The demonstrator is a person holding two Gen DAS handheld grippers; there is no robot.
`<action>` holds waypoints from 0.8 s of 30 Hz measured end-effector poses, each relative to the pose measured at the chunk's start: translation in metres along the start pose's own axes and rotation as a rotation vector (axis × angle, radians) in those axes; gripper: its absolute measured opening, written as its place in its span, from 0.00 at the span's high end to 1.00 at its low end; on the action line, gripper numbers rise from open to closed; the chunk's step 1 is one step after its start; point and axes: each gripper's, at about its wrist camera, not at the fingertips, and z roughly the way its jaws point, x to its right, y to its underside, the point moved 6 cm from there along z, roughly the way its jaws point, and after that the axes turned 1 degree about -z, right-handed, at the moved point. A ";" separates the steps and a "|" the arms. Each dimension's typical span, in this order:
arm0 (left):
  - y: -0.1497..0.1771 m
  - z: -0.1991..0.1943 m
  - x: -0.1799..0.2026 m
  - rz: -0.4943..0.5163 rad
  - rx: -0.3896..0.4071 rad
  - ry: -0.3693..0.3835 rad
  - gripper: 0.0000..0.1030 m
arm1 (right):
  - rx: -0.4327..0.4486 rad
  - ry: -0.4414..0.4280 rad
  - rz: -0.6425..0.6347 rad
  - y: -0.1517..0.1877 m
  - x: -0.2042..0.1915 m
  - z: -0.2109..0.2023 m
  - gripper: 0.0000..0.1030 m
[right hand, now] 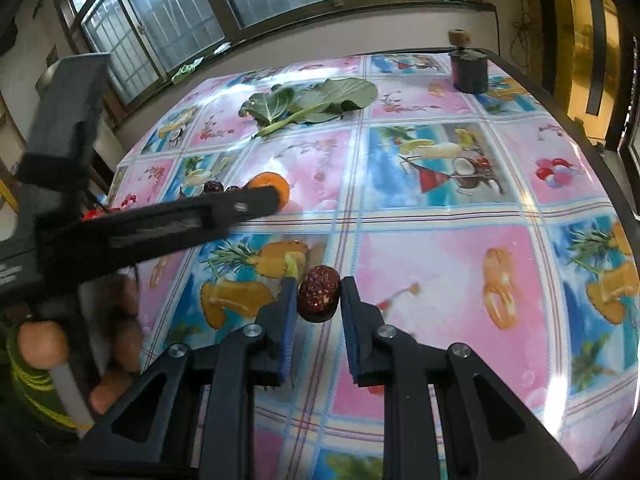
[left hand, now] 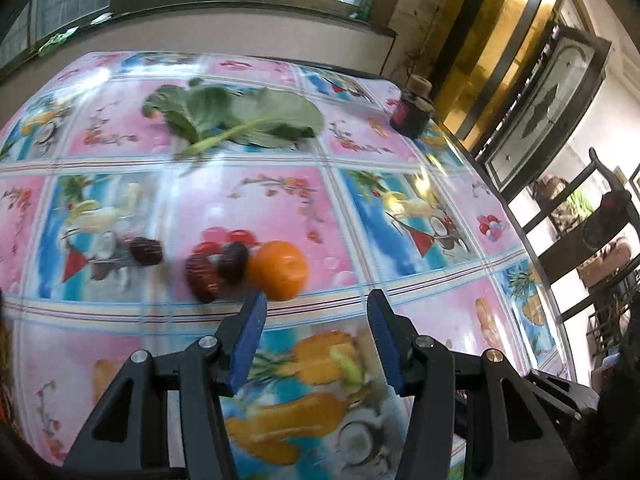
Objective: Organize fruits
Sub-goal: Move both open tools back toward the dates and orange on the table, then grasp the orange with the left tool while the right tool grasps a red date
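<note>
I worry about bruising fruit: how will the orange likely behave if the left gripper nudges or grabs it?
The orange looks round and smooth, so a nudge would probably roll it on the glossy tablecloth. It touches a red date, which may shift too. The open left gripper looks wide enough; its skin seems firm.

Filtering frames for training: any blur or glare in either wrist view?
Left wrist: motion blur smears the orange and dates; window glare on the tablecloth. Right wrist: the date between the right tool fingers is sharp; the left tool crossing is blurred; glare at right.
</note>
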 end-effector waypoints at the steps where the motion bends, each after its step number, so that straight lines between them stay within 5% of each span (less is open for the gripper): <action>1: -0.001 0.003 0.003 0.007 0.002 -0.004 0.53 | 0.003 -0.002 0.002 0.000 0.001 -0.002 0.78; 5: -0.012 0.006 0.009 0.044 0.041 -0.043 0.55 | 0.011 -0.014 0.007 0.000 0.003 -0.005 0.78; 8: -0.016 0.007 0.006 0.064 0.061 -0.069 0.68 | 0.019 -0.021 0.011 0.000 0.003 -0.009 0.78; 15: -0.004 0.004 0.003 0.108 0.072 -0.012 0.77 | 0.059 -0.035 0.029 -0.004 0.005 -0.022 0.78; 17: 0.000 0.004 -0.001 0.098 0.057 0.023 0.86 | 0.074 -0.039 0.032 -0.004 0.004 -0.027 0.78; 18: 0.001 0.005 -0.001 0.101 0.048 0.025 0.98 | 0.079 -0.042 0.035 -0.004 0.004 -0.029 0.78; 24: 0.002 0.009 0.007 0.128 0.046 0.026 0.98 | 0.089 -0.050 0.040 -0.001 0.003 -0.033 0.78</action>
